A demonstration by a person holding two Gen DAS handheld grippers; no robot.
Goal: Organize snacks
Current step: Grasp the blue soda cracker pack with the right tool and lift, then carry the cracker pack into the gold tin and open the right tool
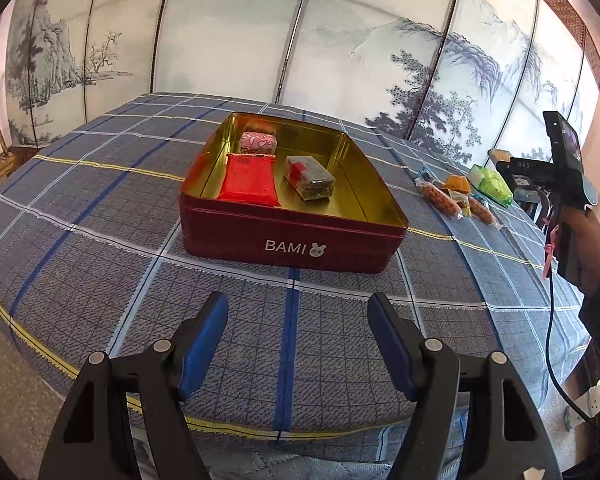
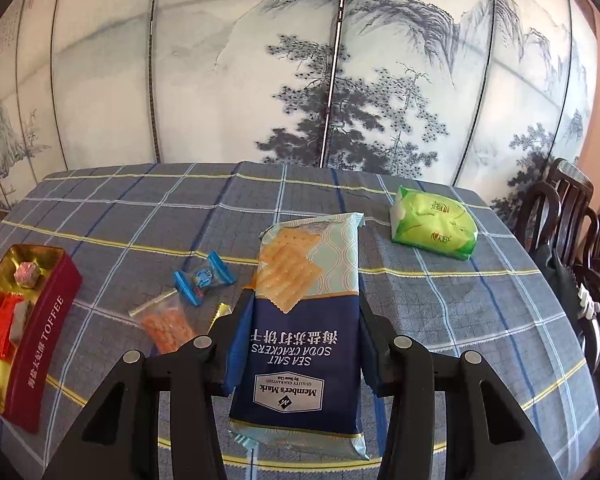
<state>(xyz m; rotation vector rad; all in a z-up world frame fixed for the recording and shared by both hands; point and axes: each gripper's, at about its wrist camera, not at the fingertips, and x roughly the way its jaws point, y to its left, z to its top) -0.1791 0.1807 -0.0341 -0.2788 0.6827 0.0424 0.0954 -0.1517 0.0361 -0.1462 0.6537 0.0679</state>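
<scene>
A dark red BAMI tin with a gold inside sits open on the checked tablecloth. It holds a red packet, a pink wrapped snack and a clear-wrapped dark bar. My left gripper is open and empty, in front of the tin. My right gripper is shut on a blue sea salt soda cracker pack, held above the cloth. The tin also shows at the left of the right wrist view.
A green packet, a blue-wrapped candy and an orange snack bag lie on the cloth right of the tin. Dark wooden chairs stand at the table's right edge. A painted folding screen stands behind.
</scene>
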